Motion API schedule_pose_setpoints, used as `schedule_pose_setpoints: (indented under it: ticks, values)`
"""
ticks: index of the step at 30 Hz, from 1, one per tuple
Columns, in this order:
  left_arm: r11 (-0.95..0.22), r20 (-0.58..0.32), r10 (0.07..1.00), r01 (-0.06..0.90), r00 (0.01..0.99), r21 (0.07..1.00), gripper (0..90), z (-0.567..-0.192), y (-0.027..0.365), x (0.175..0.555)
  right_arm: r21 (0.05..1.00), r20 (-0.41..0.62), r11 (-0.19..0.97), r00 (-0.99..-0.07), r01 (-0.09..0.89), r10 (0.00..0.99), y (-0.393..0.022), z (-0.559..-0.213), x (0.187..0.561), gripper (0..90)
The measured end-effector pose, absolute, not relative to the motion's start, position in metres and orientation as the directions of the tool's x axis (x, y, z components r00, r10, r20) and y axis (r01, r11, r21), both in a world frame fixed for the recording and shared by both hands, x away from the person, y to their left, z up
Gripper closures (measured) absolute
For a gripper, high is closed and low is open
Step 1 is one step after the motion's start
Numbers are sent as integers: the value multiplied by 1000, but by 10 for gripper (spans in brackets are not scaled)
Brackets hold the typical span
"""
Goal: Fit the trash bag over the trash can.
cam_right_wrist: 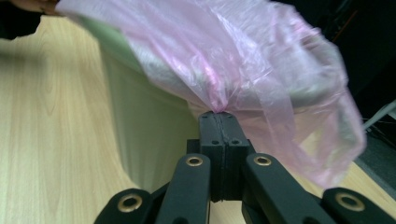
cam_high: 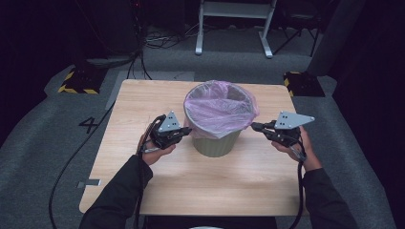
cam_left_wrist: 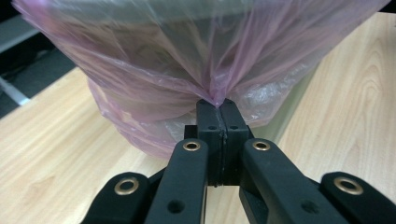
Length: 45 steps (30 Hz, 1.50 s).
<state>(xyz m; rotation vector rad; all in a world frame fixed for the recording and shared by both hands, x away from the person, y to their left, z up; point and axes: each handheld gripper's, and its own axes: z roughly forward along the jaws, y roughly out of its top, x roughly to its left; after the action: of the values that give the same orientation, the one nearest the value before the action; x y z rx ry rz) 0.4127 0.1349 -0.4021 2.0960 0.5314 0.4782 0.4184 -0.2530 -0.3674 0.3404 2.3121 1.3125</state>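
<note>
Green bin (cam_high: 216, 143) lined with pink bag (cam_high: 219, 107), both grippers' jaws clamped on its overhanging film

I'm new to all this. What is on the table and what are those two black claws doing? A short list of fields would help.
setting: wooden table in a dark room
main thing: green bin, upright, near the table's middle
lining: pink bag draped over the bin's rim
left gripper: jaws shut, pinching a fold of the bag at the bin's left side
right gripper: jaws shut, pinching a fold of the bag at the bin's right side
holder: a person, one gripper in each hand
inside of the bin: cannot tell
</note>
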Motion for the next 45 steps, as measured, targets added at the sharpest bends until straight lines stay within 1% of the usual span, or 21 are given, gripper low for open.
schedule_pose_setpoints:
  ticks: [3, 7, 9, 11, 12, 13, 15, 18, 21, 24, 27, 29, 30, 31, 32, 33, 34, 35, 37, 41, 45]
  values:
    - [-539, 142, 525, 199, 839, 819, 898, -410, 132, 413, 859, -225, 511, -880, 23, 418, -252, -377, 420, 900]
    - [-560, 136, 528, 223, 838, 798, 898, -425, 129, 417, 819, -215, 571, -892, 57, 398, -245, -397, 421, 900]
    - [-552, 132, 530, 223, 838, 803, 897, -427, 130, 417, 820, -216, 568, -881, 70, 420, -245, -402, 422, 900]
    - [-560, 146, 531, 216, 835, 800, 896, -427, 130, 415, 849, -211, 525, -868, 65, 449, -249, -398, 418, 723]
    - [-557, 145, 530, 214, 835, 802, 895, -426, 131, 415, 862, -207, 502, -859, 66, 468, -252, -394, 416, 710]
    - [-555, 142, 531, 217, 835, 803, 895, -426, 132, 414, 876, -201, 480, -859, 58, 471, -256, -390, 414, 656]
    - [-560, 147, 531, 216, 834, 800, 896, -425, 134, 413, 889, -215, 455, -838, 44, 501, -261, -380, 410, 469]
    - [-546, 132, 532, 219, 836, 809, 895, -424, 137, 413, 883, -262, 468, -805, 22, 532, -264, -366, 406, 324]
    - [-531, 123, 525, 212, 842, 821, 863, -423, 138, 413, 849, -322, 528, -788, 6, 526, -259, -358, 411, 254]
    - [-523, 120, 523, 207, 844, 827, 823, -422, 137, 411, 823, -326, 568, -796, 28, 511, -253, -357, 422, 222]
    - [-516, 114, 518, 202, 848, 833, 808, -421, 137, 410, 824, -312, 566, -809, 31, 499, -248, -359, 431, 244]
    - [-515, 113, 510, 198, 853, 834, 836, -421, 136, 410, 823, -314, 568, -827, 7, 466, -246, -360, 432, 432]
    - [-520, 120, 514, 197, 850, 831, 852, -421, 136, 409, 825, -319, 565, -829, -3, 460, -245, -361, 430, 455]
    - [-521, 121, 514, 197, 849, 831, 866, -421, 135, 409, 828, -321, 560, -829, -11, 458, -245, -361, 429, 545]
    - [-519, 116, 510, 197, 852, 832, 889, -421, 136, 409, 834, -319, 551, -835, -23, 449, -246, -362, 427, 685]
    - [-521, 116, 511, 199, 852, 830, 894, -421, 136, 410, 838, -313, 544, -842, -27, 439, -247, -362, 426, 731]
    - [-524, 116, 512, 203, 851, 827, 896, -422, 135, 410, 842, -312, 539, -846, -35, 432, -248, -363, 424, 811]
    - [-527, 117, 513, 205, 850, 825, 897, -422, 135, 410, 843, -316, 536, -849, -46, 424, -249, -364, 422, 848]
    - [-529, 115, 514, 209, 850, 822, 898, -424, 135, 410, 833, -331, 550, -850, -58, 410, -249, -367, 418, 900]
    - [-554, 128, 516, 217, 847, 804, 899, -429, 132, 411, 806, -325, 589, -879, -64, 350, -246, -376, 414, 900]
    - [-573, 126, 521, 237, 844, 785, 899, -438, 130, 416, 755, -295, 655, -903, -20, 312, -241, -393, 420, 900]
